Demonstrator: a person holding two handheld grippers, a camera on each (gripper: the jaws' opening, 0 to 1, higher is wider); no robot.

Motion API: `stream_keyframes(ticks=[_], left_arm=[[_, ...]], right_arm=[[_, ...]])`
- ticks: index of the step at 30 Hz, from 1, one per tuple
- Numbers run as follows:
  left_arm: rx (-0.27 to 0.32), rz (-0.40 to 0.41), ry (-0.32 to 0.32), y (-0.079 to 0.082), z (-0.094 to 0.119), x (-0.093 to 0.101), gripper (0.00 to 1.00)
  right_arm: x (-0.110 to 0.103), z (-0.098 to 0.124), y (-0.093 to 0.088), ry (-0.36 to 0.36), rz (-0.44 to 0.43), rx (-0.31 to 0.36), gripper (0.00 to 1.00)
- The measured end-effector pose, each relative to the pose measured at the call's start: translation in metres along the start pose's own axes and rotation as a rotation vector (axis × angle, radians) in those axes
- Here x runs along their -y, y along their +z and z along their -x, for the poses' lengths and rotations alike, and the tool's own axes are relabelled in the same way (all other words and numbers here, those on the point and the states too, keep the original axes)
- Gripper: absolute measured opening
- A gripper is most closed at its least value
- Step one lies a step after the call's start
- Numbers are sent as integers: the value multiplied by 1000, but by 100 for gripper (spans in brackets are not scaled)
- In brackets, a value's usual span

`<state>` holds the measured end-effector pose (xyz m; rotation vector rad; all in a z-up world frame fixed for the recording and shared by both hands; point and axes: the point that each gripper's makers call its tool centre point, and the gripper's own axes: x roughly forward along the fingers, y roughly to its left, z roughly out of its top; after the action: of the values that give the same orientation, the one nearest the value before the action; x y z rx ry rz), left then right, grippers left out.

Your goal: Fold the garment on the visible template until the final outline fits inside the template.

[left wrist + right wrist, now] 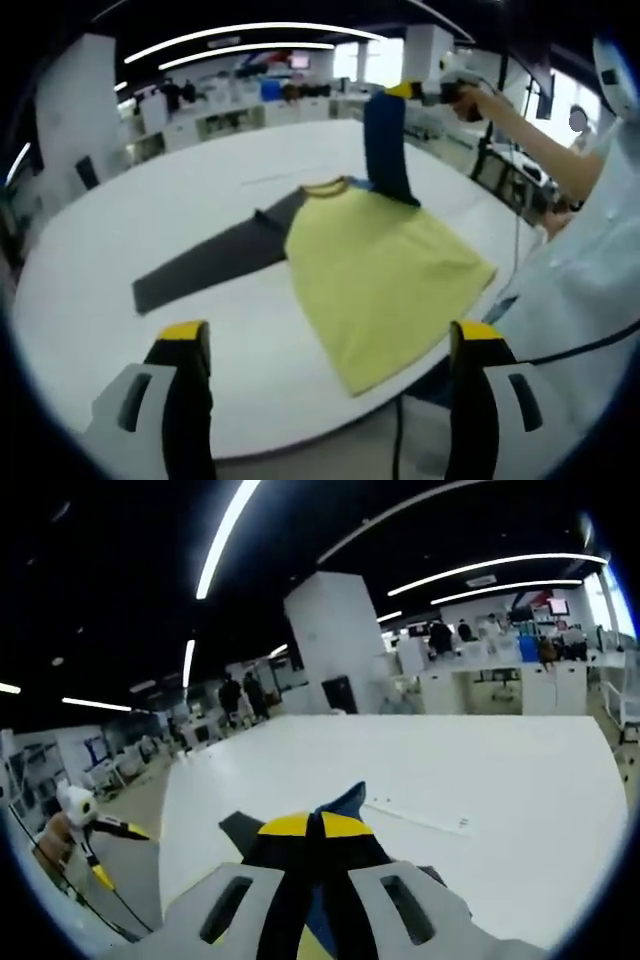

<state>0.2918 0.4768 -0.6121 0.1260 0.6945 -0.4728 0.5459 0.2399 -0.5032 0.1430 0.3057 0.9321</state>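
Lifting the sleeve to fold it in

My right gripper (pixel 315 830) pinches the blue sleeve (pixel 388 145) high above the yellow garment (pixel 385 275) on the white table (pixel 200 170); my left gripper (pixel 330 345) waits wide, empty.

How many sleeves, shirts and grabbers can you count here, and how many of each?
Shirt: 1
Sleeves: 2, one grey sleeve flat on the white table, one blue sleeve lifted
Grabbers: 2, left gripper and right gripper
Total: 5
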Motion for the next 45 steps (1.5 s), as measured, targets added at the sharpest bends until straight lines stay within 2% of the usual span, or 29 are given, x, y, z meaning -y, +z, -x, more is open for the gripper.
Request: stream_keyframes(ticks=[9,18,24,30,40,45], left_arm=[[-1,3,-3,1,-2,0,95],[-4,-1,-4,3,-3,-1,95],[3,3,2,7,-3,-3,95],[-7,7,3,6,-4,-2,95],[-9,26,14,1,-2,-5,94],[-11,32,18,-1,-2,-6,94]], right_arm=[[-2,-5,11,3,23,13,1],[10,-15,-8,-5,1,-26,1],[18,-23,-9,-7,-28,-22,1],[6,-38,-14,34,-29,-35,1],[-5,-54,-26,54,-41,-51,1],[-5,-62,-43,31,-17,-92,1]])
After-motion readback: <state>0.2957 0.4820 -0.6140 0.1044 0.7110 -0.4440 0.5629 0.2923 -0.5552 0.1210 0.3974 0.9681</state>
